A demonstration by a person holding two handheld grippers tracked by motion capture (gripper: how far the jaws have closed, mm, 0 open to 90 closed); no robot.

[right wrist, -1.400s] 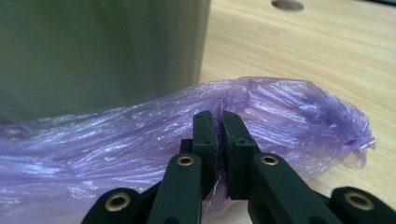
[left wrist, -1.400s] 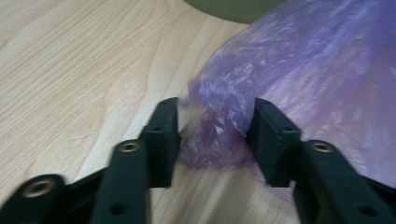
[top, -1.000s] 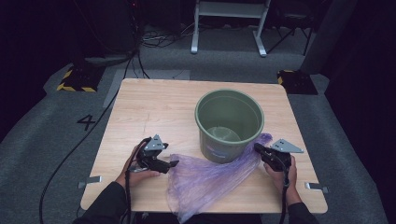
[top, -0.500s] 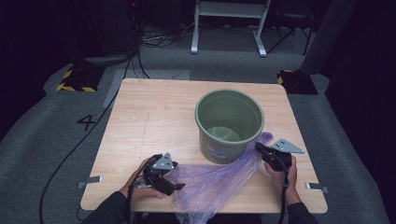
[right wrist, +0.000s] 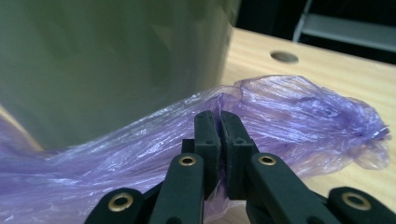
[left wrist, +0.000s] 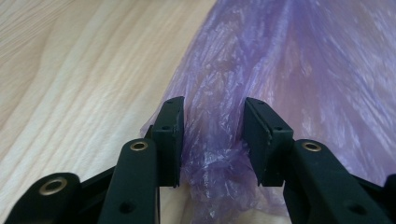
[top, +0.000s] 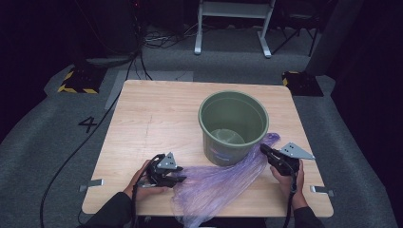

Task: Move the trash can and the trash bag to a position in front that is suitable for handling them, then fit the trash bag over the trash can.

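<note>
In the high view, a wooden desk (top: 157,118) carries a green bucket (top: 233,124) standing upright right of its middle. A crumpled purple plastic bag (top: 216,183) lies flat on the desk in front of the bucket, stretching from the bucket's right side down to the near edge, where some film hangs over. The left gripper (top: 178,179) lies low at the bag's left end, held by the person's left hand (top: 142,183). The right gripper (top: 264,150) sits at the bag's far right end, just beside the bucket's base, held by the right hand (top: 285,178).

In the left gripper view, the left gripper (left wrist: 212,135) has a bunched ridge of the purple plastic bag (left wrist: 299,70) between its jaws. The jaws have just been closing, yet a gap remains on each side: the pads do not yet press the film, which rests on the desk (left wrist: 70,70).

In the right gripper view, the right gripper (right wrist: 219,135) is clamped tight on a thin fold of the purple plastic bag (right wrist: 289,112), its jaws almost meeting. The green bucket (right wrist: 116,60) rises close behind on the left, with the bag's film running along its foot.
</note>
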